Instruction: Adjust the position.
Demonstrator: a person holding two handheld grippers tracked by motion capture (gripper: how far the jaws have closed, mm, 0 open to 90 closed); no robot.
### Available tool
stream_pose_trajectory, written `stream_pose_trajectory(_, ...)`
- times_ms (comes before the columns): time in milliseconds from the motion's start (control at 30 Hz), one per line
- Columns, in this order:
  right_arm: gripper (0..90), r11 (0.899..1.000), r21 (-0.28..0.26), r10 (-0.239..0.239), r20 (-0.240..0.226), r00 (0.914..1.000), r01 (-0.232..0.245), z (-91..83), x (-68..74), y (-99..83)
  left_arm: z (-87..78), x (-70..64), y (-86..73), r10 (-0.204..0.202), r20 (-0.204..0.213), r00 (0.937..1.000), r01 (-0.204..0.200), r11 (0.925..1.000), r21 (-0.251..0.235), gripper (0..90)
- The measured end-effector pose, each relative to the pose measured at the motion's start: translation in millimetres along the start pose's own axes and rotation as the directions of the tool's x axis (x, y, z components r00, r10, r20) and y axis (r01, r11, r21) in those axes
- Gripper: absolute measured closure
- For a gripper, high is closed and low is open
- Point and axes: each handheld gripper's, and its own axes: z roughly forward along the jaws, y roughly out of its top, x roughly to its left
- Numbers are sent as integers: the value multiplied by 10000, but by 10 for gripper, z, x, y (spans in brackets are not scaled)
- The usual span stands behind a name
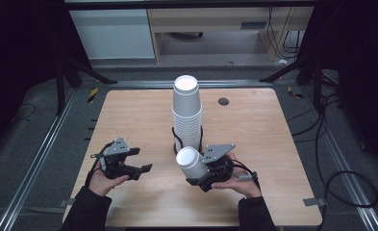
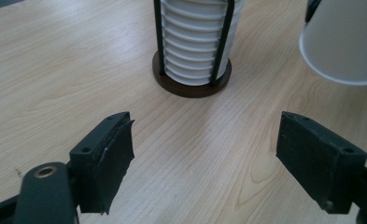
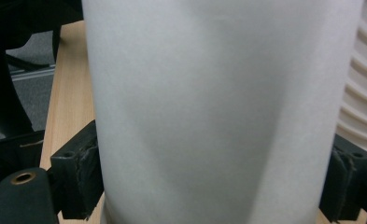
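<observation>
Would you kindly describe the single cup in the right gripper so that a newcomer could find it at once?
Start at the tall stack of cups in its dark holder at the middle of the wooden table. Just in front of it, the right gripper clamps one white paper cup. Unlike the nested ones, it stands alone and tilted.

No text, label, brand, number or sign can be read anywhere. The white paper cup held in the right gripper is plain, as are the stacked cups in their holder. The wooden table bears only its grain.
</observation>
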Motion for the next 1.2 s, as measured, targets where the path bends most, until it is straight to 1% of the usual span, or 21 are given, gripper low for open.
stream_pose_trajectory(200, 136, 9987, 377, -323, -201, 9993, 330, 66, -47, 84, -5, -51, 31, 205, 270, 9994, -206, 9998, 25, 180)
stream_pose_trajectory(233, 135, 9983, 453, -365, -221, 9991, 375, 76, -52, 91, -10, -61, 42, 268, 402, 9988, -267, 9996, -33, 178)
stream_pose_trajectory(267, 135, 9971, 616, -421, -264, 9988, 437, 95, -63, 104, -14, -69, 50, 302, 492, 9983, -301, 9995, -19, 178)
stream_pose_trajectory(433, 136, 9915, 1102, -642, -418, 9971, 685, 161, -109, 137, 1, -124, 72, 486, 773, 9958, -491, 9988, 35, 172)
stream_pose_trajectory(600, 136, 9870, 1352, -788, -636, 9949, 868, 215, -105, 146, 33, -183, 88, 746, 1137, 9907, -778, 9967, 236, 161)
stream_pose_trajectory(667, 135, 9850, 1479, -791, -677, 9946, 884, 228, -93, 143, 42, -210, 95, 816, 1251, 9888, -855, 9960, 267, 160)
stream_pose_trajectory(767, 136, 9809, 1633, -936, -770, 9926, 1052, 253, -76, 146, 55, -261, 118, 935, 1472, 9847, -986, 9947, 282, 152)
stream_pose_trajectory(867, 136, 9782, 1733, -1009, -869, 9911, 1148, 290, -50, 158, 55, -302, 141, 1097, 1596, 9811, -1154, 9930, 265, 147)
stream_pose_trajectory(900, 135, 9775, 1776, -990, -883, 9912, 1134, 304, -44, 160, 53, -320, 152, 1179, 1672, 9788, -1236, 9920, 242, 142)
stream_pose_trajectory(1000, 134, 9738, 1909, -1067, -951, 9897, 1234, 356, -30, 160, 53, -347, 165, 1280, 1801, 9753, -1344, 9907, 233, 136)
stream_pose_trajectory(1100, 134, 9706, 2042, -1077, -1037, 9888, 1271, 415, -11, 160, 61, -368, 172, 1356, 1882, 9727, -1432, 9893, 273, 133)
stream_pose_trajectory(1200, 134, 9655, 2182, -1188, -1157, 9861, 1420, 477, 11, 165, 83, -388, 178, 1405, 1963, 9704, -1496, 9882, 322, 130)
